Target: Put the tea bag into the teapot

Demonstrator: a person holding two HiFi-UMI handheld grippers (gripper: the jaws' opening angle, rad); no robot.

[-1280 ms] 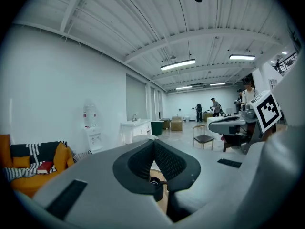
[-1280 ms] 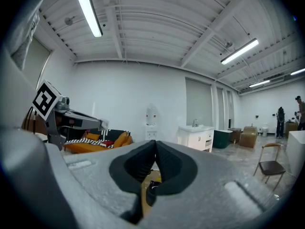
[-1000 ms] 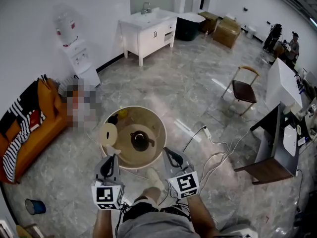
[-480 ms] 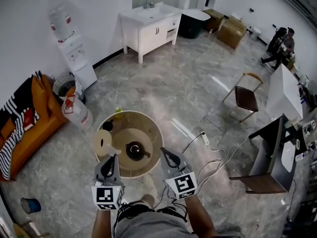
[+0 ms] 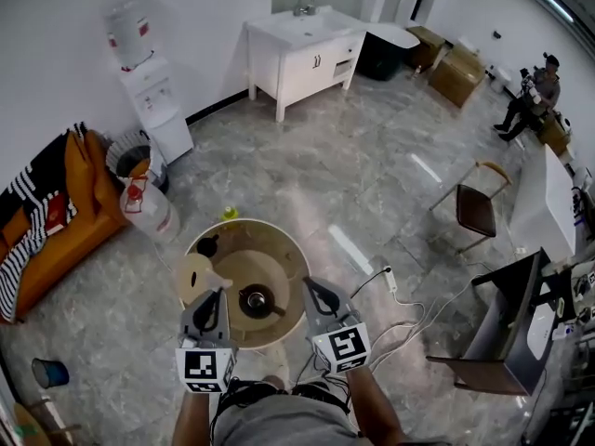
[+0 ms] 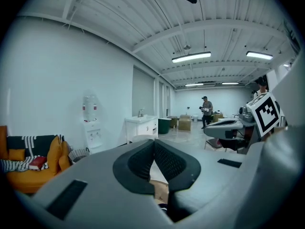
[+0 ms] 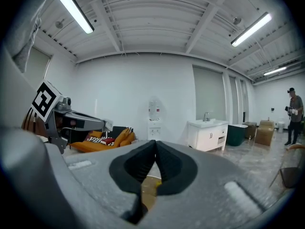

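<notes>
Grey left gripper, jaws pressed together, empty, right gripper, jaws closed too, nothing btw.

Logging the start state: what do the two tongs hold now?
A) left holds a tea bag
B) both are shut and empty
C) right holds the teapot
B: the left tongs and right tongs each show pads pressed together with nothing between.

You get no legible words or numbers. Cubes on left gripper and right gripper: square black-white markers only. Red label on water bottle: unreadable.
</notes>
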